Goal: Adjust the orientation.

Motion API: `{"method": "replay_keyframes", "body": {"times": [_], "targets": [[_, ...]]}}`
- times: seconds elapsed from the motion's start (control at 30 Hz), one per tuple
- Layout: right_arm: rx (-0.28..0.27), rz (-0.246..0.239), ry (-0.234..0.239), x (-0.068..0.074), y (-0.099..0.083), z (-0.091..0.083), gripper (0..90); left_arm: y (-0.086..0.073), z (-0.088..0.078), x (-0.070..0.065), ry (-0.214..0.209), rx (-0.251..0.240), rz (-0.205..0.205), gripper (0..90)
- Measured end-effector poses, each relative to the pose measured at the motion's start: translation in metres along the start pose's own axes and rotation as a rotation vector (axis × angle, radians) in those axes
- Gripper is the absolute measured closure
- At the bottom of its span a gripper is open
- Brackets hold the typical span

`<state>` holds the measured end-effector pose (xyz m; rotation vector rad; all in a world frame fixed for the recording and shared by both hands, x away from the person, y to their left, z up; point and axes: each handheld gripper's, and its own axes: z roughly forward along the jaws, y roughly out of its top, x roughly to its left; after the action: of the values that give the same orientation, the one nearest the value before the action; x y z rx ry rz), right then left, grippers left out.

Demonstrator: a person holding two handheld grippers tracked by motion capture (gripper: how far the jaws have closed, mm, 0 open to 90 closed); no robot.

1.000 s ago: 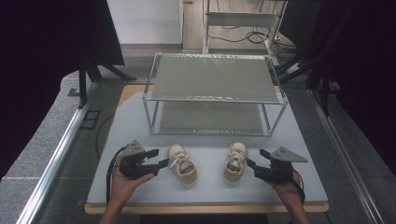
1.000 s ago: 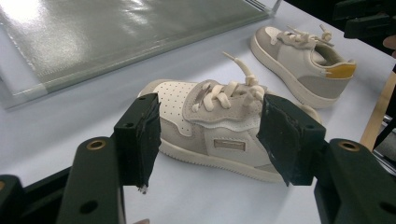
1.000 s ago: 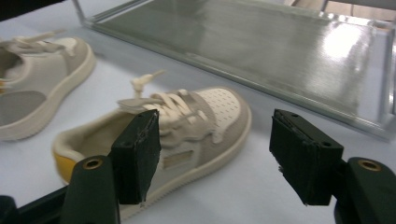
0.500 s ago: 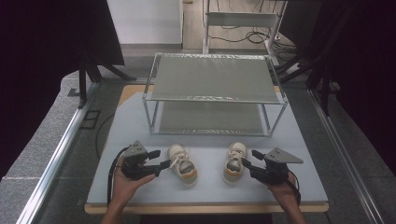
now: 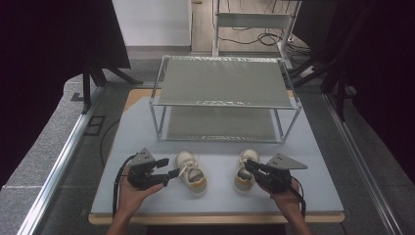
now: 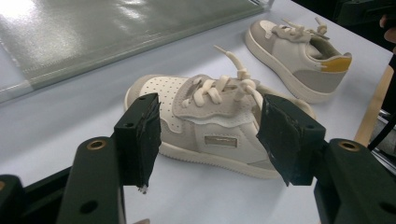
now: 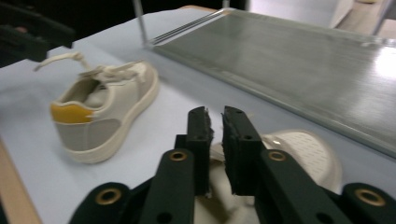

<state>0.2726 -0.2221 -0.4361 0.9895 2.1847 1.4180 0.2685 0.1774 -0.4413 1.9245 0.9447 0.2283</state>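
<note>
Two small white-and-grey shoes with yellow heel tabs lie on the pale blue table. Open, my left gripper has its pads level with the sides of the left shoe, not touching it. My right gripper sits over the heel end of the right shoe, whose perforated toe shows past the jaws. Its jaws have just been closing to a thin slit, and a pale edge of the shoe seems pinched in it. In the right gripper view, the left shoe lies farther off.
A two-level metal-framed rack with grey shelves stands behind the shoes; its lower shelf lies close beyond them. The table's wooden front edge runs just behind both hands. A dark floor surrounds the table.
My right gripper has moved left onto the heel end of the right shoe, and its jaws have gone from wide apart to nearly together. The left gripper and both shoes have stayed put.
</note>
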Motion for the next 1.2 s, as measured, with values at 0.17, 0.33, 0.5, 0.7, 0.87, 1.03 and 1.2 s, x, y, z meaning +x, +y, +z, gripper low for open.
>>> {"method": "replay_keyframes", "body": {"times": [0.17,0.33,0.5,0.7,0.87,1.03,1.2], "targets": [[0.028,-0.028,0.058,0.015,0.004,0.012,87.5,0.0,0.0,0.0,-0.001,-0.001,-0.001,39.1],[0.064,-0.051,0.156,0.037,0.004,0.027,88.4,0.0,0.001,-0.001,-0.003,0.001,-0.001,39.1],[0.093,-0.084,0.189,0.053,0.004,0.04,88.5,0.0,0.001,-0.002,-0.004,0.002,-0.001,39.1],[0.119,-0.116,0.201,0.066,0.004,0.053,88.5,0.0,-0.002,0.0,0.002,-0.008,-0.008,39.1],[0.15,-0.144,0.211,0.075,0.002,0.063,88.5,-0.001,-0.006,0.002,0.01,-0.014,-0.013,39.1],[0.177,-0.174,0.186,0.08,-0.001,0.068,88.5,-0.003,-0.007,0.006,0.012,-0.008,-0.023,39.1],[0.19,-0.201,0.176,0.085,-0.002,0.071,88.5,-0.004,-0.008,0.007,0.013,-0.005,-0.028,39.0]]}}
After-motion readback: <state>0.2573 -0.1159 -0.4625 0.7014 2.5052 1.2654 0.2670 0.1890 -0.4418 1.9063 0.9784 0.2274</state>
